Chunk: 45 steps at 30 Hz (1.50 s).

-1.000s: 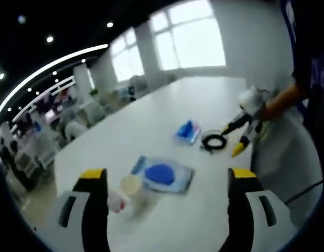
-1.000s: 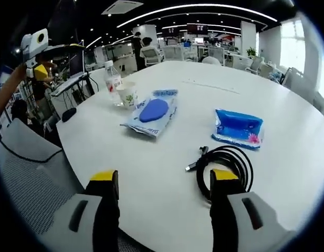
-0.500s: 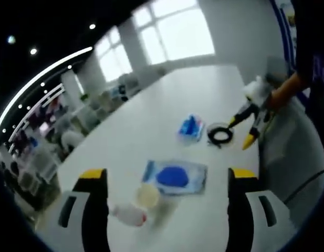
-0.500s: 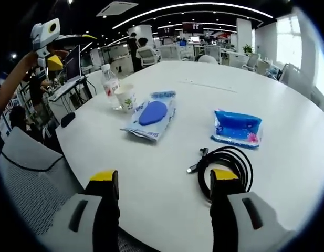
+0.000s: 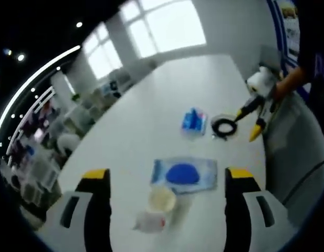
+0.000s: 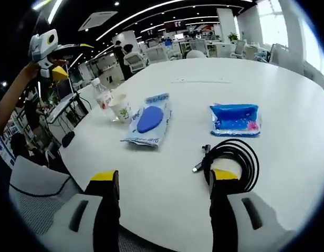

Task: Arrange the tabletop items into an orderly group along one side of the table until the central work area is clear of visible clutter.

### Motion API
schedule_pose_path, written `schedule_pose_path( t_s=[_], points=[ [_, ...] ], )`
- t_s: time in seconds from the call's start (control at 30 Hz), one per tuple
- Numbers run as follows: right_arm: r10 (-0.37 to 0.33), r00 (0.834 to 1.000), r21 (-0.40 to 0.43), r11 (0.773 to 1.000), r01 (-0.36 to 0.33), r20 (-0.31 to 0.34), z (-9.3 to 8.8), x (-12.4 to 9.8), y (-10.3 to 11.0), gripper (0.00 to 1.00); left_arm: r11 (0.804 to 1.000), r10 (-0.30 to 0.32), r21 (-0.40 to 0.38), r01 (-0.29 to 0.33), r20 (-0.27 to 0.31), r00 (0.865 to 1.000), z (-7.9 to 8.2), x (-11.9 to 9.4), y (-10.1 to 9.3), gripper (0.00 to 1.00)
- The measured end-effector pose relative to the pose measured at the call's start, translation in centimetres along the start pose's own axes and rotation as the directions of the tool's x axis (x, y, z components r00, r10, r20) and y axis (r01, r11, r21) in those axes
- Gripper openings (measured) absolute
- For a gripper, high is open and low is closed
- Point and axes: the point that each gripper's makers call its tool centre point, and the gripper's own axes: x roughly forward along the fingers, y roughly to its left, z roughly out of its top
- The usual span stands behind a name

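**Two open claws over a big white bench**

In the left gripper view, the left claw (image 5: pixel 164 181) is high above the bench (image 5: pixel 146 121). Its two yellow-tipped jaws are spread wide and hold nothing. The bench is white, smooth and rounded at the edge. Between the jaws, low down, lies a clear plastic bottle (image 5: pixel 149 222), blurry here. Just beside it is a pale paper cup (image 5: pixel 162 199), seen from above as a round ring. Next comes a flat, see-through soft pack (image 5: pixel 185 175) with a dark blue oval in the middle. Farther off is a small, shiny blue packet (image 5: pixel 192 121). Near it lies a black cable (image 5: pixel 224 127) wound into a ring. The right claw (image 5: pixel 252 119) hovers at the bench edge by the cable, held by a person's hand (image 5: pixel 277 89).

In the right gripper view, the right claw (image 6: pixel 164 184) is low over the bench edge (image 6: pixel 151 178). Its jaws are spread apart and pinch nothing. The black cable (image 6: pixel 232 160) lies coiled just past the right jaw, with its plug end sticking out to the left. Beyond it sits the blue packet (image 6: pixel 235 118), crinkly and shiny, with a bit of pink at one corner. To the left lies the soft pack (image 6: pixel 147 120) with the blue oval. Just beside that stand the paper cup (image 6: pixel 121 107), with a green print, and the bottle (image 6: pixel 102 96), upright with a red label. The left claw (image 6: pixel 55 60) is up high on the left, held by a hand. A grey mesh chair (image 6: pixel 38 191) sits below the bench.
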Motion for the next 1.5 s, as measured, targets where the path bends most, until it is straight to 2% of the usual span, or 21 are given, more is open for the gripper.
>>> schedule_pose_path(
  t_s=[0.13, 0.33, 0.6, 0.7, 0.8, 0.93, 1.07, 1.23, 1.3, 1.43, 1.5],
  points=[
    [-0.007, 1.0, 0.066, 0.998, 0.006, 0.014, 0.2, 0.3, 0.4, 0.7, 1.0, -0.005, 0.025, 0.006, -0.023, 1.0, 0.3, 0.6, 1.0, 0.84],
    [-0.023, 0.999, 0.1, 0.995, 0.02, 0.026, 0.5, 0.8, 1.0, 0.69, 0.998, -0.036, 0.047, 0.038, -0.044, 0.998, 0.8, 1.6, 1.6, 0.82],
    [-0.039, 0.999, 0.169, 0.985, 0.034, 0.027, 0.2, 1.4, 1.6, 0.68, 0.995, -0.068, 0.061, 0.073, -0.083, 0.994, 0.4, 3.4, 2.5, 0.8],
    [-0.044, 0.998, 0.194, 0.98, 0.036, 0.036, 0.3, 1.7, 2.1, 0.67, 0.996, -0.062, 0.063, 0.068, -0.102, 0.993, 0.2, 4.2, 3.2, 0.8],
    [-0.04, 0.997, 0.294, 0.956, 0.017, 0.071, 0.7, 2.0, 2.8, 0.67, 0.994, -0.066, 0.079, 0.077, -0.133, 0.989, 0.1, 5.0, 3.8, 0.76],
    [-0.038, 0.995, 0.354, 0.935, 0.003, 0.092, 0.9, 2.2, 3.2, 0.64, 0.994, -0.066, 0.08, 0.08, -0.163, 0.984, -0.1, 5.7, 4.5, 0.73],
    [-0.041, 0.994, 0.376, 0.927, 0.002, 0.097, 1.0, 2.6, 3.6, 0.61, 0.992, -0.078, 0.086, 0.096, -0.2, 0.977, -0.7, 6.5, 4.9, 0.71],
    [-0.034, 0.995, 0.397, 0.918, -0.007, 0.094, 0.9, 3.5, 4.5, 0.61, 0.986, -0.114, 0.088, 0.142, -0.264, 0.958, -2.3, 8.3, 4.9, 0.68],
    [-0.036, 0.995, 0.41, 0.912, -0.005, 0.092, 0.8, 3.8, 4.7, 0.61, 0.984, -0.124, 0.089, 0.155, -0.289, 0.949, -2.9, 9.0, 4.9, 0.67],
    [-0.04, 0.996, 0.466, 0.885, -0.003, 0.082, 0.2, 4.6, 5.0, 0.61, 0.978, -0.145, 0.092, 0.188, -0.35, 0.925, -4.5, 10.3, 4.8, 0.62],
    [-0.041, 0.996, 0.476, 0.88, -0.001, 0.078, -0.1, 5.0, 5.1, 0.61, 0.976, -0.149, 0.092, 0.196, -0.371, 0.917, -5.0, 10.9, 4.7, 0.6]
  ],
)
